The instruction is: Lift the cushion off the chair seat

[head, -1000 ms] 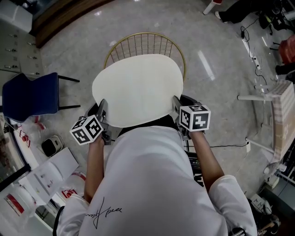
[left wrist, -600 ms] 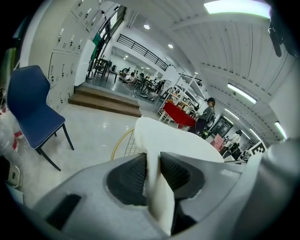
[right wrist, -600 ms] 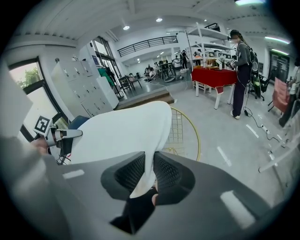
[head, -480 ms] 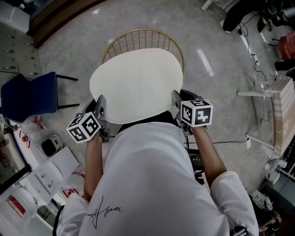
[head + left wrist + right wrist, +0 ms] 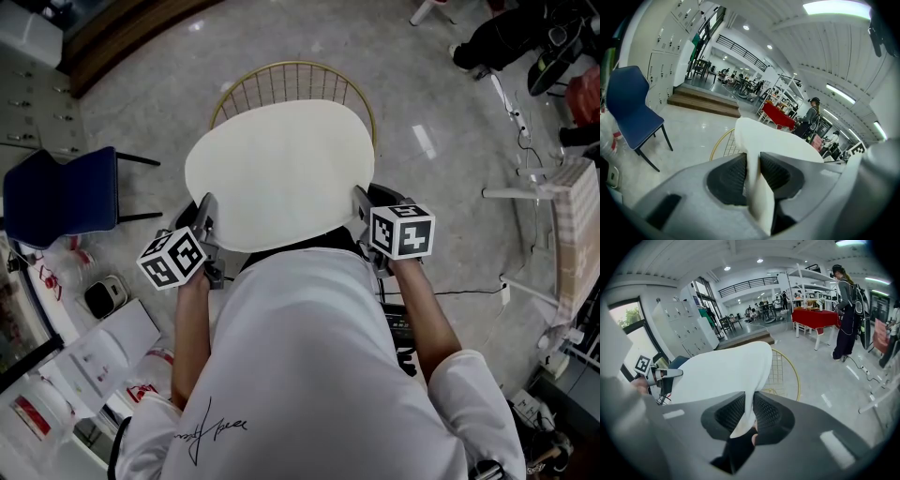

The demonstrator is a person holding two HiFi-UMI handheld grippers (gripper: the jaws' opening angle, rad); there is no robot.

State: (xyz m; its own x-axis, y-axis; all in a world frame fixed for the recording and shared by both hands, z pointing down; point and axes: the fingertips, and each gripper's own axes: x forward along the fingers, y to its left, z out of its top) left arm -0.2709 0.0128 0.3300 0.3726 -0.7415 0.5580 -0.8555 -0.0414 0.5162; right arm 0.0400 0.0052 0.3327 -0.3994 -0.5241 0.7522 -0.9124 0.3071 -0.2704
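A flat cream cushion [image 5: 279, 173] hangs in the air over the gold wire chair [image 5: 292, 86], held by its two near corners. My left gripper [image 5: 205, 217] is shut on the cushion's left edge; its ribbed pads pinch the cream fabric [image 5: 757, 187]. My right gripper [image 5: 359, 206] is shut on the right edge, with the cushion [image 5: 723, 372] pressed thin between its pads. The chair's wire back [image 5: 783, 367] shows behind the cushion in the right gripper view and also in the left gripper view as a gold rim [image 5: 723, 143]. The seat itself is hidden under the cushion.
A blue chair [image 5: 62, 195] stands on the floor to the left, with papers and boxes [image 5: 98, 352] near my left side. White stand legs and cables [image 5: 525, 192] lie at the right. A person [image 5: 844, 305] stands far right by a red-covered table [image 5: 816, 317].
The cushion has shifted slightly toward the top of the head view with both grippers on it; the chair's wire back shows a little less above it than a second ago.
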